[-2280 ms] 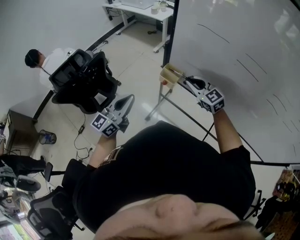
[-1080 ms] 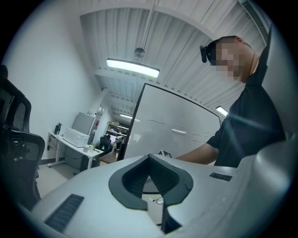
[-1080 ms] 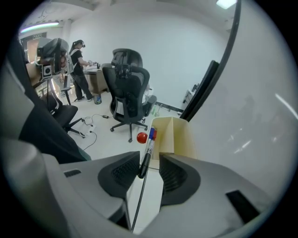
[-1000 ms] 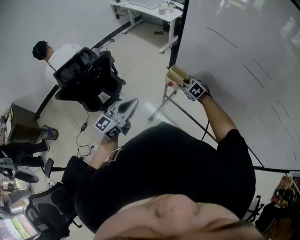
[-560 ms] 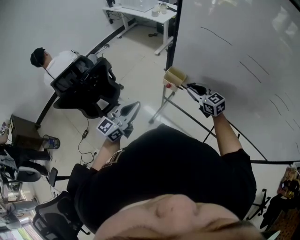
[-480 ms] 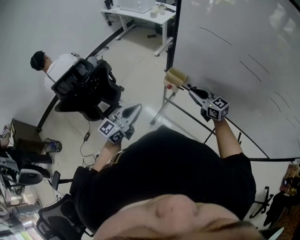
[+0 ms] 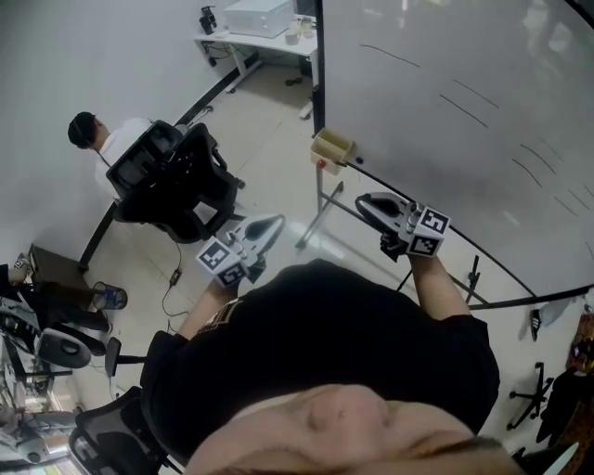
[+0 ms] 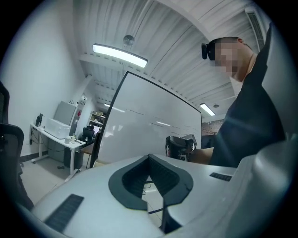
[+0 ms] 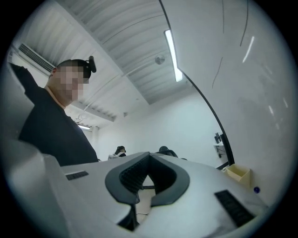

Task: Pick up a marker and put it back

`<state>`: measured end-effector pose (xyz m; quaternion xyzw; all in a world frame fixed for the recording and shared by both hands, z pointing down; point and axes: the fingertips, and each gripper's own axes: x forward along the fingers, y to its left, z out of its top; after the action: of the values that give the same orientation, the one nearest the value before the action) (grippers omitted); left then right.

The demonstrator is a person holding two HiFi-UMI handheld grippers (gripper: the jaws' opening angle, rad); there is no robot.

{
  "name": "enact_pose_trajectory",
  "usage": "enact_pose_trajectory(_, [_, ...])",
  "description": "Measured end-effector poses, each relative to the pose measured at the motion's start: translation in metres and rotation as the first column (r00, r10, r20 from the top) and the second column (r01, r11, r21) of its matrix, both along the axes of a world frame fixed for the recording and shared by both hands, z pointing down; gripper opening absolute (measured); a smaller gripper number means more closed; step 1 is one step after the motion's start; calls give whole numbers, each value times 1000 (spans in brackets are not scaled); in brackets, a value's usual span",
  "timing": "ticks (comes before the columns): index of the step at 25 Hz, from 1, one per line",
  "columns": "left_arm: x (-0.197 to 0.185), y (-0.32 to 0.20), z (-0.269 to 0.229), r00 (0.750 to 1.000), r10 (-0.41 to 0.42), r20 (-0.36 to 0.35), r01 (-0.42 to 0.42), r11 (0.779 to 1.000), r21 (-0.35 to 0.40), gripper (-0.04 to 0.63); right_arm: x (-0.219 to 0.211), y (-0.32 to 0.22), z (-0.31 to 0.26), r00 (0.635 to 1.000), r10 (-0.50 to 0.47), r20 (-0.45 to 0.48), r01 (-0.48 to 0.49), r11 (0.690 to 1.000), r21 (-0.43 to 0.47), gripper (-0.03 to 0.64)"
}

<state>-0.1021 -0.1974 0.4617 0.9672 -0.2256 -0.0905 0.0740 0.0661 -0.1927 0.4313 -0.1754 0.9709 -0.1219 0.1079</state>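
A small beige holder box (image 7: 332, 146) hangs at the lower left corner of the whiteboard (image 7: 445, 139); it also shows at the right of the right gripper view as the box (image 9: 238, 173). No marker is clearly visible, only a tiny red spot under the box. My right gripper (image 7: 371, 206) hangs below and to the right of the box, apart from it, shut with nothing between its pads. My left gripper (image 7: 264, 228) is held low in front of the body, shut and empty. In the left gripper view the right gripper (image 8: 181, 146) shows beyond the shut jaws.
A black office chair (image 7: 176, 176) and a seated person (image 7: 97, 139) are to the left. A white desk (image 7: 260, 28) stands at the back. The whiteboard's stand leg (image 7: 320, 209) reaches the floor between the grippers. Cables lie on the floor at the left.
The right gripper has drawn back from the holder box, down and to the right, and its jaws have gone from open to shut. The left gripper has hardly moved.
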Motion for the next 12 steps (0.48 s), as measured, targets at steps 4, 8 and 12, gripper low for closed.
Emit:
enact_pose_trajectory(4, [41, 50, 6, 998, -54, -37, 53, 998, -30, 3, 45, 62, 0, 1000, -28, -3, 28, 1000, 6, 5])
enact_pose_trajectory(8, [90, 105, 9, 993, -51, -103, 43, 996, -73, 3, 88, 125, 20, 1000, 7, -20, -8, 998, -66, 5])
enact_pose_trajectory(12, [130, 146, 7, 996, 39, -77, -43, 998, -55, 3, 120, 164, 44, 991, 115, -75, -124, 984, -129, 3])
